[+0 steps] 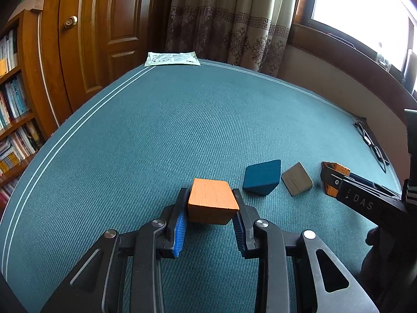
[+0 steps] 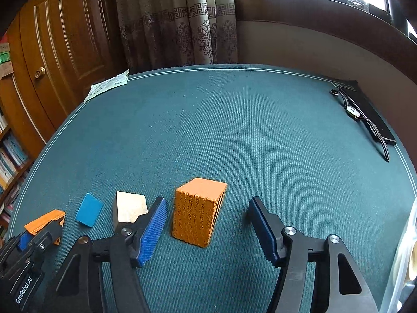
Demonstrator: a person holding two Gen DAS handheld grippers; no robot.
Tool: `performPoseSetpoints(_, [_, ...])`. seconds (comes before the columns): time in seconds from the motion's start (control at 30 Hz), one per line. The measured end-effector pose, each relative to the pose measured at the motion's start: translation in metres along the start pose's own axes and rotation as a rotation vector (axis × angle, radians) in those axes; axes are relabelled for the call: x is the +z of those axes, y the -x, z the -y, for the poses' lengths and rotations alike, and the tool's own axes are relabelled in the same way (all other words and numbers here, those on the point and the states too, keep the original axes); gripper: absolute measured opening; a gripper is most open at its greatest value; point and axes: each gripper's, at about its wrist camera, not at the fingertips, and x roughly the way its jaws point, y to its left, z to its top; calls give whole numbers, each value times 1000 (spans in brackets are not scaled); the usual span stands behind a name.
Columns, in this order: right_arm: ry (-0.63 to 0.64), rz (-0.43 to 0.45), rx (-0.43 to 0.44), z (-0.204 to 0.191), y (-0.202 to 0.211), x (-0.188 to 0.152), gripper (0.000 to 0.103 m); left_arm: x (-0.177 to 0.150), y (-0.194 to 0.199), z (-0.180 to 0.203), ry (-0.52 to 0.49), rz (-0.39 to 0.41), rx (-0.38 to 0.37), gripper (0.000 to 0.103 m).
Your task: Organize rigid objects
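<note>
My left gripper [image 1: 210, 193] is shut on a smooth orange wooden block [image 1: 212, 202], with both blue pads pressed to its sides just above the teal table cloth [image 1: 182, 130]. To its right lie a dark blue block [image 1: 262, 177] and a tan block [image 1: 297, 178]. A rough orange block [image 2: 198, 211] stands upright between the fingers of my right gripper [image 2: 207, 203]. That gripper is open, with a gap on each side of the block. In the right wrist view the tan block [image 2: 130, 208], the blue block [image 2: 89, 213] and the held orange block [image 2: 45, 221] sit in a row to the left.
A wristwatch [image 2: 351, 110] lies on a flat black case [image 2: 375, 122] at the table's far right. A paper packet [image 1: 172, 58] sits at the far left corner. Bookshelves [image 1: 13, 120], a wooden door and curtains stand beyond the table edge.
</note>
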Motion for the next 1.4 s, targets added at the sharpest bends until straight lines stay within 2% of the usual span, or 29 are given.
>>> performPoseSetpoints(0.23, [27, 1, -38, -5, -2, 1, 51, -2, -2, 0, 3, -5, -1, 32])
performPoseSetpoints(0.4, [30, 3, -48, -6, -2, 2, 34, -2, -2, 0, 2, -4, -2, 32])
performPoseSetpoints(0.97, [-25, 7, 11, 8, 22, -24, 32, 0, 8, -1, 11, 15, -33, 32])
performPoseSetpoints(1.4, [-45, 3, 47, 13, 57, -58, 32, 2, 18, 6, 7, 17, -124, 32])
